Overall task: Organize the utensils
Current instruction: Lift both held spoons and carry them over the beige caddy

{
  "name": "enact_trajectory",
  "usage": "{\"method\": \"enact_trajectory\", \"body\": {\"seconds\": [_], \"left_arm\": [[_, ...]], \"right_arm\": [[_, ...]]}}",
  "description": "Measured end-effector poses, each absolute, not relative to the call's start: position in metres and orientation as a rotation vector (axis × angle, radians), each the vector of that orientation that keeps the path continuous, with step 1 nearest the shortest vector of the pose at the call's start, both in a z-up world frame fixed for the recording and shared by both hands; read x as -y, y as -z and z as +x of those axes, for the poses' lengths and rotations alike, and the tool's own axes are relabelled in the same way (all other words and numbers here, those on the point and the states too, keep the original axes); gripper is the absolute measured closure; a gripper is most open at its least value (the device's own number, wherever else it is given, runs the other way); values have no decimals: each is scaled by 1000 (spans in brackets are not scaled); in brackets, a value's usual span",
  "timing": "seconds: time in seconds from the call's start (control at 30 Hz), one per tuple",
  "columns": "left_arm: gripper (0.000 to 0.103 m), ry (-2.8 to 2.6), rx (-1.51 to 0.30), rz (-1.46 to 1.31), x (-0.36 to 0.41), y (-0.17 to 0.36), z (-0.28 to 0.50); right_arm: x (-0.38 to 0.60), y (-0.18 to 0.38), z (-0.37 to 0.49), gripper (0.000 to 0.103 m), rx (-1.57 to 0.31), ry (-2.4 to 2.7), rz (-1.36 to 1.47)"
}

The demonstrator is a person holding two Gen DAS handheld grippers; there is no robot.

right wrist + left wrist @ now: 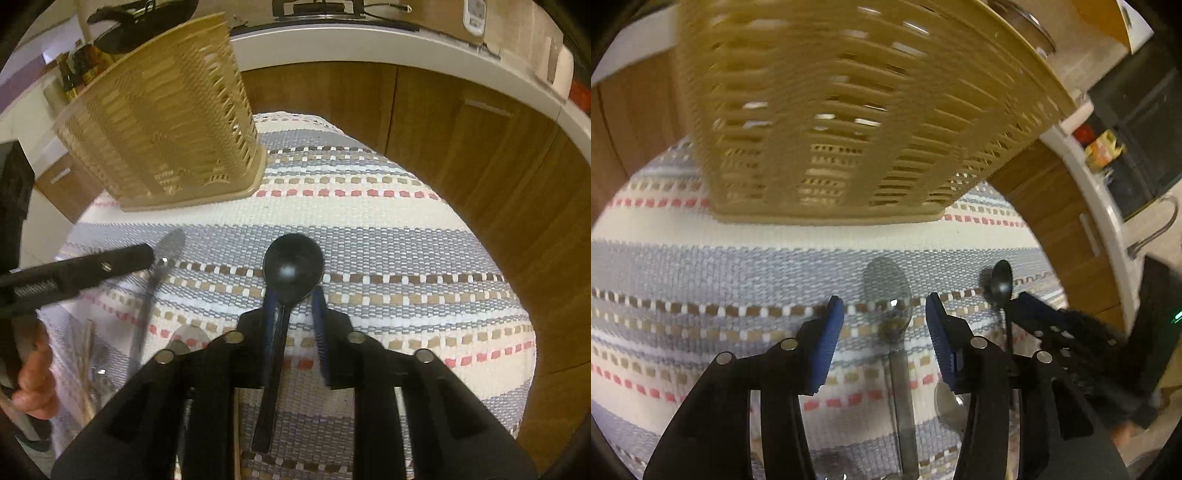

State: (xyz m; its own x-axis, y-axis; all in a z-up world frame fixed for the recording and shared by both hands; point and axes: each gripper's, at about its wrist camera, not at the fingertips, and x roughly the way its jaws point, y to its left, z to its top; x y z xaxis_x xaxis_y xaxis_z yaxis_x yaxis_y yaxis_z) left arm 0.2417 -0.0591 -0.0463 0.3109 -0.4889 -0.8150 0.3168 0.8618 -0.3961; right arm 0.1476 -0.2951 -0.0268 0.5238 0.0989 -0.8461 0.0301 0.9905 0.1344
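Note:
A silver spoon (pixel 888 291) lies lengthwise between the blue pads of my left gripper (pixel 884 301), which stands open; neither pad touches it. It looks blurred. A black spoon (pixel 293 264) sits bowl-forward between the pads of my right gripper (pixel 293 295). Its thin neck runs along the left pad, with a clear gap to the right pad, so the jaws are open. A beige slotted utensil basket (pixel 831 122) stands just beyond both spoons on the striped cloth (pixel 388 229). In the left wrist view the right gripper (pixel 1034 306) and the black spoon (pixel 1001 280) are at the right.
Another silver spoon (pixel 188 338) and wooden sticks (pixel 88 369) lie on the cloth near a hand (pixel 33 380). The left gripper's finger (pixel 110 264) reaches in from the left. Wooden cabinet doors (pixel 461 147) and a white counter edge (pixel 369 48) ring the cloth.

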Motion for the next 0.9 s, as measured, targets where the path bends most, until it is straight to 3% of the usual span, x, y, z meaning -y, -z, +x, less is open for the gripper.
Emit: {"method": "enact_trajectory", "body": {"seconds": [0.03, 0.1, 0.43, 0.67, 0.73, 0.9], "left_arm": [[59, 524, -1139, -147, 70, 51, 242], [59, 496, -1140, -68, 79, 49, 239], [66, 459, -1120, 152, 100, 45, 234], [66, 455, -1111, 251, 119, 48, 230], [65, 442, -1105, 282, 134, 49, 228], [71, 430, -1110, 281, 146, 47, 231]], "right_arm": [[298, 25, 149, 55, -1027, -50, 151], [307, 19, 154, 47, -1035, -69, 180], [309, 23, 197, 48, -1200, -48, 197], [280, 32, 204, 56, -1249, 55, 42], [276, 34, 205, 68, -1254, 76, 6], [278, 35, 204, 68, -1252, 56, 3]]}}
